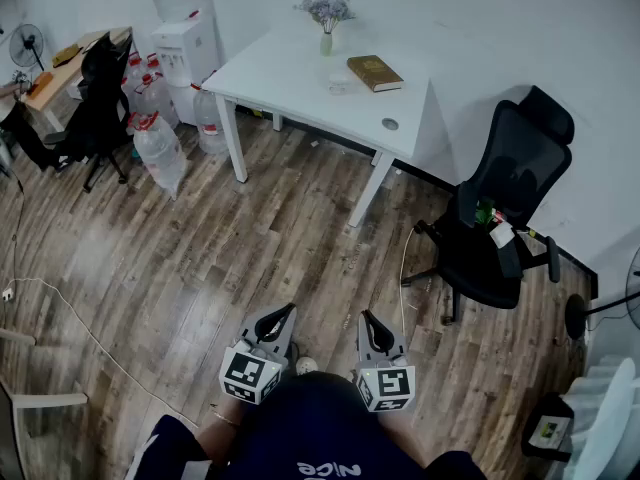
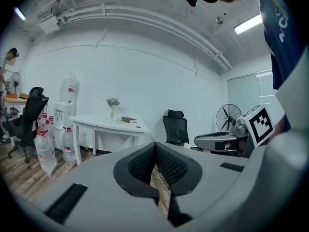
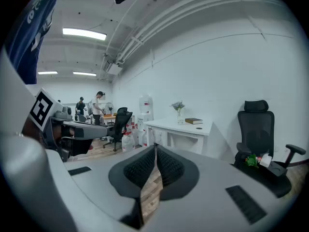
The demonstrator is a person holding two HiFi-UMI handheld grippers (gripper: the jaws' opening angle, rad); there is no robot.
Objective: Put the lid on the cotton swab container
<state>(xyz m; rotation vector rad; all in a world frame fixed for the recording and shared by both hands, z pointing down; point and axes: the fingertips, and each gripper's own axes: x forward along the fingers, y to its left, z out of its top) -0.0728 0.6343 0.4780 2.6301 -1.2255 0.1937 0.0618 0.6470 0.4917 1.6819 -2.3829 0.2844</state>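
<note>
Standing well back from tabletop, wood floor between. Holding left gripper and right gripper side by side near body, both closed, nothing between jaws. Showing small pale item beside book, likely swab container, and round disc near tabletop edge, possibly lid; too small to confirm. Lying ahead, slightly right, so probably nearer right gripper.

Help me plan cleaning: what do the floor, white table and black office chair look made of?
Floor: wood or wood-look laminate, slight sheen; plank seams, grain and soft reflections show. White table: smooth matte top, probably painted or laminated board; no grain visible. Black office chair: back possibly mesh on plastic, too small to confirm.
</note>
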